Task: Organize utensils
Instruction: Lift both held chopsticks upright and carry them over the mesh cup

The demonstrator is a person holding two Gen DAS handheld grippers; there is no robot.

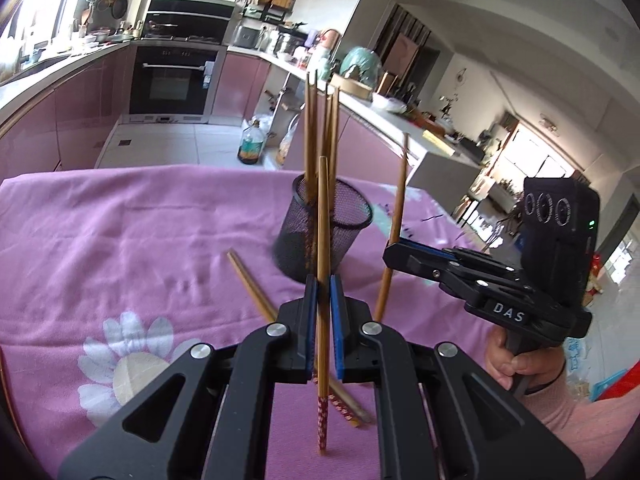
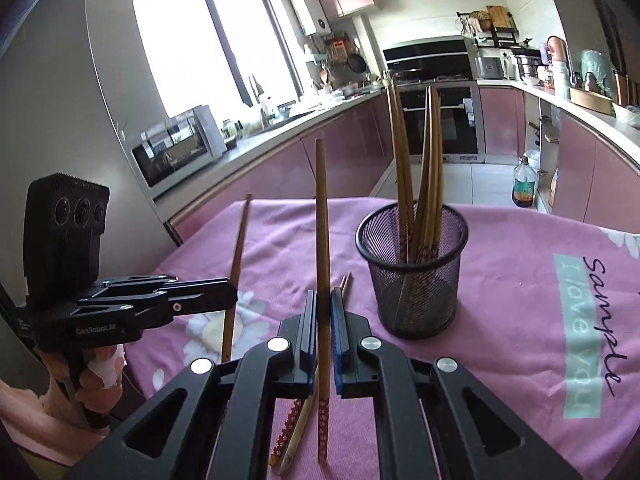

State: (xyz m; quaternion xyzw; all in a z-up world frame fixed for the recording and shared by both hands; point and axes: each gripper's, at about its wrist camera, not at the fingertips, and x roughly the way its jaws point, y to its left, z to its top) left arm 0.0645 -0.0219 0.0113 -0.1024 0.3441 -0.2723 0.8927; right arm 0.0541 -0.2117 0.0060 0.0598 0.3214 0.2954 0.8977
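Roughly halfway: several brown wooden chopsticks are already standing in the black mesh cup mid-frame, each claw, left claw and right claw, is clamping one upright chopstick, and a few are still lying on the pink-clothed tabletop.

My left claw clamps one chopstick upright above the desk; my right claw clamps another chopstick the same way, beside it. The cup stands on the desk beyond both, right of my right claw, with several chopsticks standing in it. Two loose chopsticks lie on the cloth under my claws.
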